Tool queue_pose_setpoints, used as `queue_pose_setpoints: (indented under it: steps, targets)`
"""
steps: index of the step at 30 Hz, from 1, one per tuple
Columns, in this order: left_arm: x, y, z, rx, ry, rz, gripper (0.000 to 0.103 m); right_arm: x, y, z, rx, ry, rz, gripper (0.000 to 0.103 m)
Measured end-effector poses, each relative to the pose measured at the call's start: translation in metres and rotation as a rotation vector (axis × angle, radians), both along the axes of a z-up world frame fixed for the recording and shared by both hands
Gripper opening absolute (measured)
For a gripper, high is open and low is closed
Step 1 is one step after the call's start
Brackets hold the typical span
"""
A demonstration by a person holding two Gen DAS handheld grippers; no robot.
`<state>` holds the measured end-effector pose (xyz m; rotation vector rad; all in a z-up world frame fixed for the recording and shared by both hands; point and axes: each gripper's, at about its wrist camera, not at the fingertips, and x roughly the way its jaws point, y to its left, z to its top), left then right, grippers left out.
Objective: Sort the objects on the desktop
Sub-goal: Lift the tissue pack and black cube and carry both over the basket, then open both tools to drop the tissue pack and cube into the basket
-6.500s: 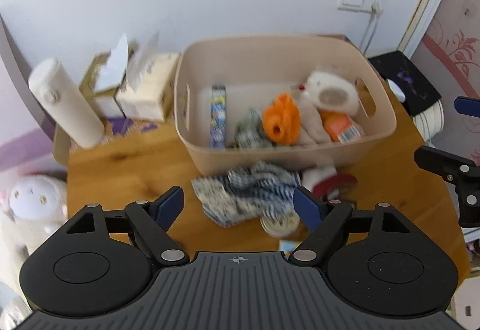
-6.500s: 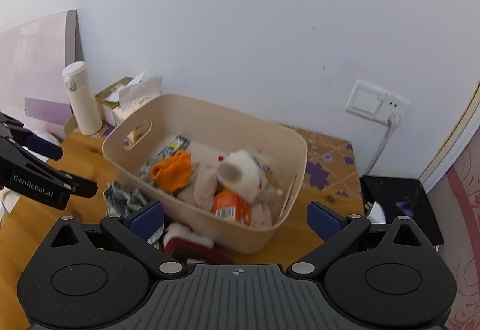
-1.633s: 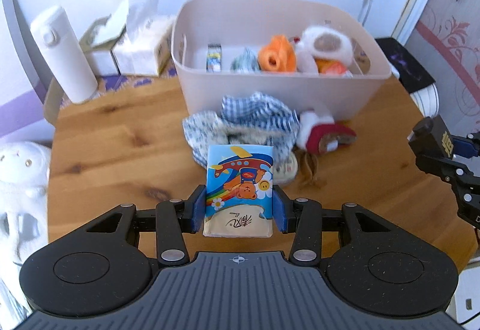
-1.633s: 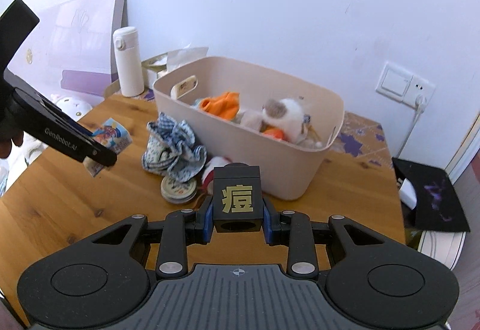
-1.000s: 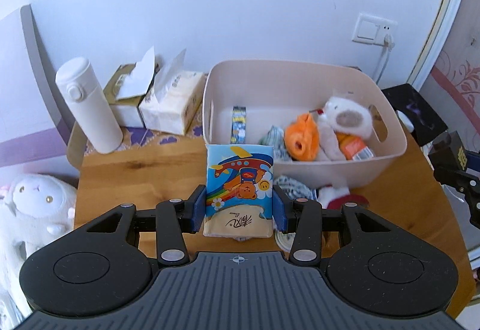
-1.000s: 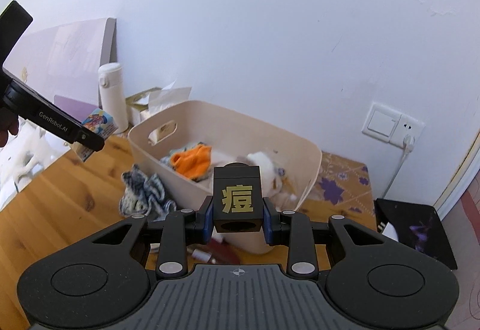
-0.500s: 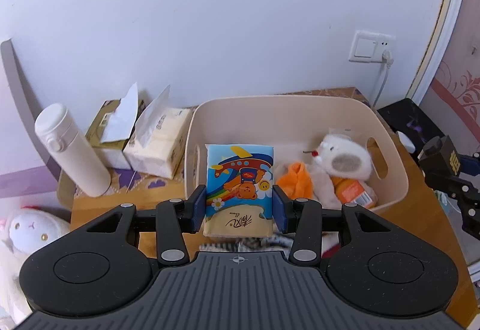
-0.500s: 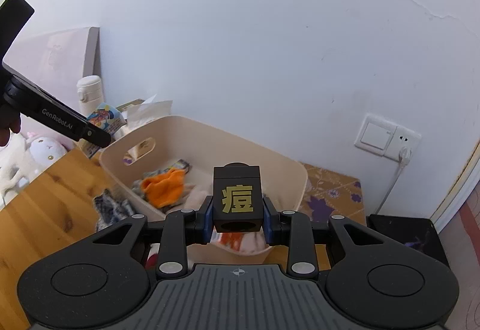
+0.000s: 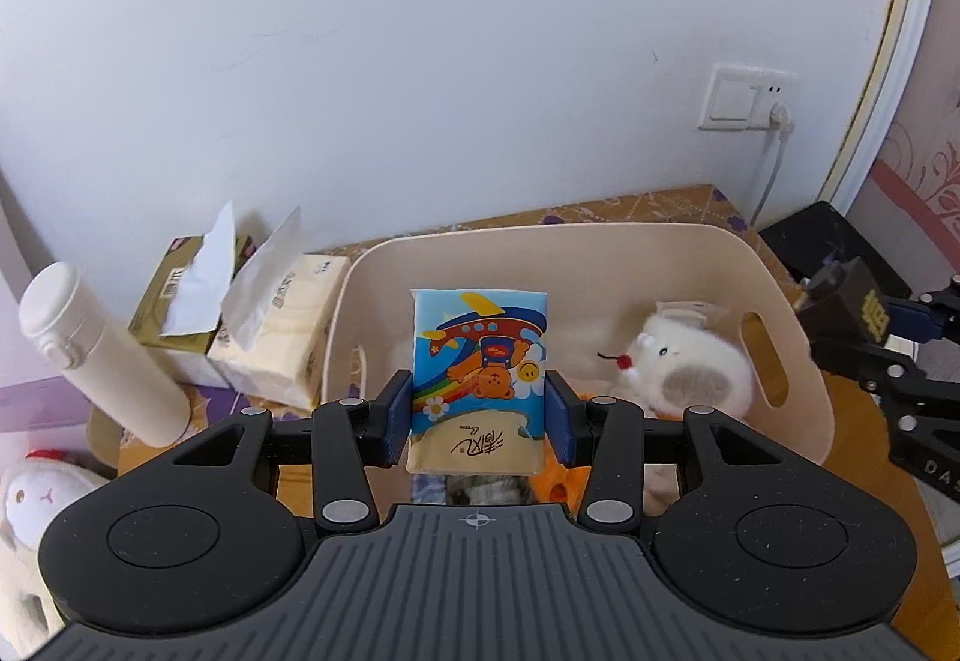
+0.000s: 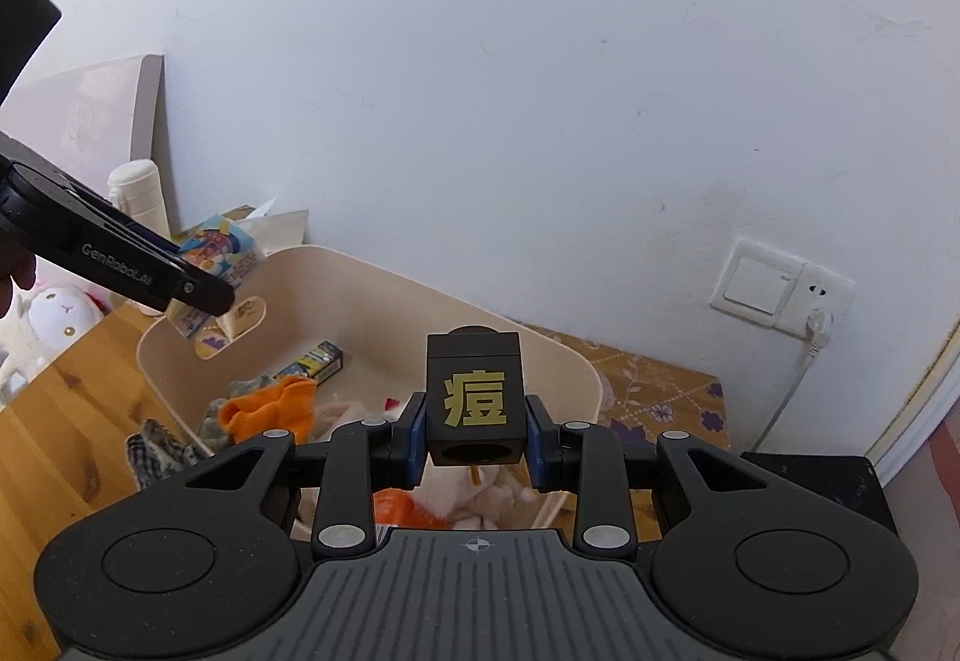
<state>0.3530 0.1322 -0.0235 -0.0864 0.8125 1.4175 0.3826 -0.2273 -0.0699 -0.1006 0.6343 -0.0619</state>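
left wrist: left tongs [image 9: 479, 415] clamped on soft, light cartoon-printed tissue pack [image 9: 479, 361] by its side edges, over beige plastic bin [image 9: 810, 391], white plush at 3 o'clock | right wrist: right tongs [image 10: 474, 436] pinch rigid black cube with gold character [image 10: 474, 400] on flat sides, above bin [image 10: 591, 379]

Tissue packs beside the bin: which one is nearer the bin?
The cream-wrapped tissue pack, right next to the bin; the olive-brown tissue box sits beyond it.

A storage bin [image 9: 804, 361] sat on the wooden table [image 10: 54, 421] near the wall. In it lay a plush toy [image 9: 690, 373]. Left of it stood two tissue boxes [image 9: 282, 337], then a bottle [image 9: 96, 355].
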Motion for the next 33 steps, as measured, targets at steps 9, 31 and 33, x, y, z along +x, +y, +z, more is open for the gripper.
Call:
queue_pose_setpoints:
  steps: [9, 31, 33]
  targets:
    - [0.011, 0.034, -0.025, -0.058, 0.017, 0.020, 0.046, 0.036, 0.004, -0.019, 0.008, 0.050, 0.034, 0.030]
    - [-0.010, 0.079, -0.055, -0.186, 0.045, 0.145, 0.062, 0.076, 0.010, -0.045, 0.030, 0.163, 0.048, 0.043]
    - [-0.010, 0.078, -0.054, -0.183, 0.047, 0.150, 0.066, 0.074, 0.011, -0.044, 0.020, 0.164, 0.047, 0.051]
